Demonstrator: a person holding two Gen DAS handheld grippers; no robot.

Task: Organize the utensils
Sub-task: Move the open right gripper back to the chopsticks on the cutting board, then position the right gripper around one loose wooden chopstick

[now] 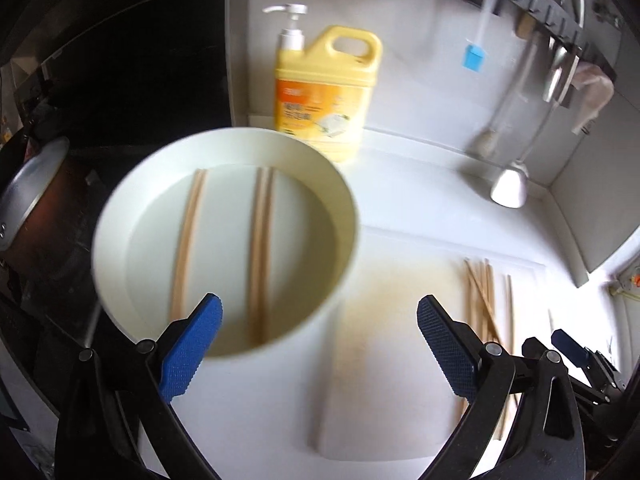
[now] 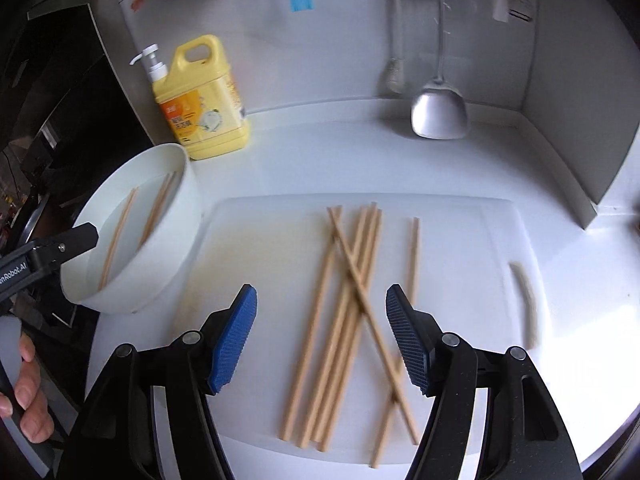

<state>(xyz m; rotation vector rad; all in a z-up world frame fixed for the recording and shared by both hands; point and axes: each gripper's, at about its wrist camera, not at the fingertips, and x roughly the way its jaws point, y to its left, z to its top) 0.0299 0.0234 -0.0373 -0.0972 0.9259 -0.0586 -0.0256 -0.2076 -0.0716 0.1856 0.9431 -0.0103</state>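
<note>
Left tongs (image 1: pixel 320 348): spread wide and empty; I have them hanging over the near rim of the white bowl (image 1: pixel 224 240).
Right tongs (image 2: pixel 322 344): parted about halfway, nothing between the pads; they hover above the loose pile.
Chopsticks in bowl (image 1: pixel 260 256): two pairs lie flat across the bowl's floor, side by side but apart.
Chopsticks on board (image 2: pixel 348 312): a crossed heap of wooden sticks on the white cutting board (image 2: pixel 260 240), one single stick (image 2: pixel 414 252) just right of it.
Desk (image 2: pixel 320 152): white, with a yellow detergent jug (image 2: pixel 204 100) behind the bowl.
Handling: I judge the sticks light, stiff and smooth, so they could roll or scissor out of a pinch.
Grip point: I would pinch near mid-length, across the grain, taking the uppermost crossing stick first.
Risk: disturbing the heap and sending sticks off the board.
</note>
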